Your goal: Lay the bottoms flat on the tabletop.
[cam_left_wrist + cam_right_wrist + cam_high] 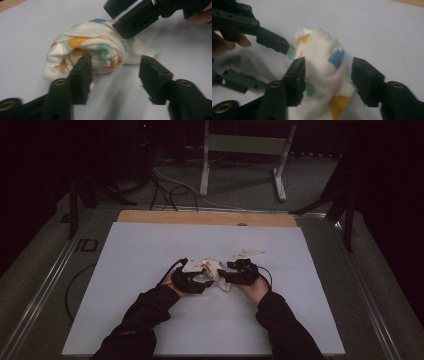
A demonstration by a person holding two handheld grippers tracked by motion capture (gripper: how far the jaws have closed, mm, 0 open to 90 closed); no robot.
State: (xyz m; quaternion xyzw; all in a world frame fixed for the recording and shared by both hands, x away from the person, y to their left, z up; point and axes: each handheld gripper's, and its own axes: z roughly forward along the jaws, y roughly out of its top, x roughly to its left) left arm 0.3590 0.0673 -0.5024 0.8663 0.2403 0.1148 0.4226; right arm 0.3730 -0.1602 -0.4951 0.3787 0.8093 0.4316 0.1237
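High view: cloth [216,272] is seen mid-bench [150,320], between left hand-held gripper [202,279] and right hand-held gripper [223,276]; bare bench is left on all sides, edges well apart.
Left gripper view: jaws are held half-spread; one touches the bundled cloth [95,53], the other stands clear, so nothing is clamped.
Right gripper view: cloth [324,75] is straddled, a gap remaining at one jaw.
Progress: grasp is judged begun, not completed; lifting or unrolling is left.

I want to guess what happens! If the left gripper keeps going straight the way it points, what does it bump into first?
Most likely the bundled patterned cloth: it lies just ahead of the left gripper, partly between its jaws. The right gripper sits just beyond, though depth is hard to judge.
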